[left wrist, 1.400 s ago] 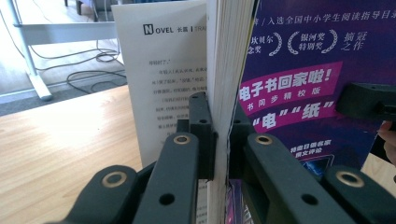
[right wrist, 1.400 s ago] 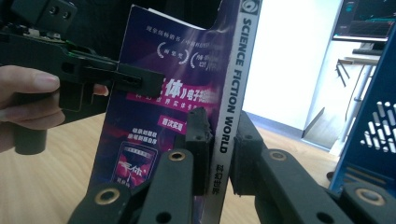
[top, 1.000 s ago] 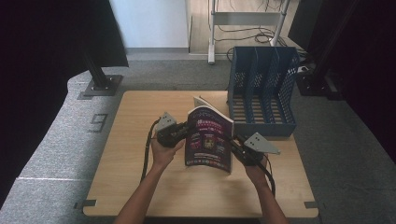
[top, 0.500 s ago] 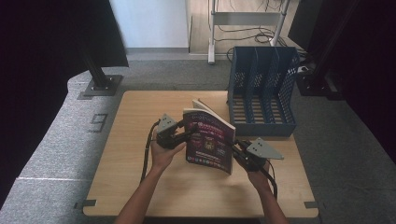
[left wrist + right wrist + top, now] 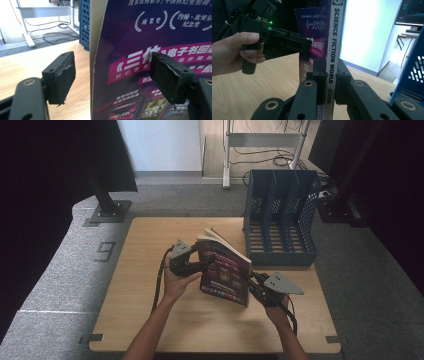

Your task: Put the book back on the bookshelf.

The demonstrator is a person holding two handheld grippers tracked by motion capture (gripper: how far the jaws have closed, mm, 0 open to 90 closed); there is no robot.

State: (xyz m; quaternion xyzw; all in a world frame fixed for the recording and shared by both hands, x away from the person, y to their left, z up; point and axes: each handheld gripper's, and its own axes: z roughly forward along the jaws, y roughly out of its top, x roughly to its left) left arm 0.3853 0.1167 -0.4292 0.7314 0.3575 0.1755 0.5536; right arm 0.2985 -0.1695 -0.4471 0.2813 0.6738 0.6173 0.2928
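Magazine (image 5: 225,272) upright, spine pinched in right claw (image 5: 256,284); left claw (image 5: 200,266) (just opened) astride its edge.

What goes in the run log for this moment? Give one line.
left gripper: jaws just opened, astride magazine edge, pads clear | right gripper: shut on magazine spine, holding it upright | file rack: behind, apart | table

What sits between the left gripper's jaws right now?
The magazine's page edge, untouched: in the left gripper view the left gripper has just been opening, pads clear of it.
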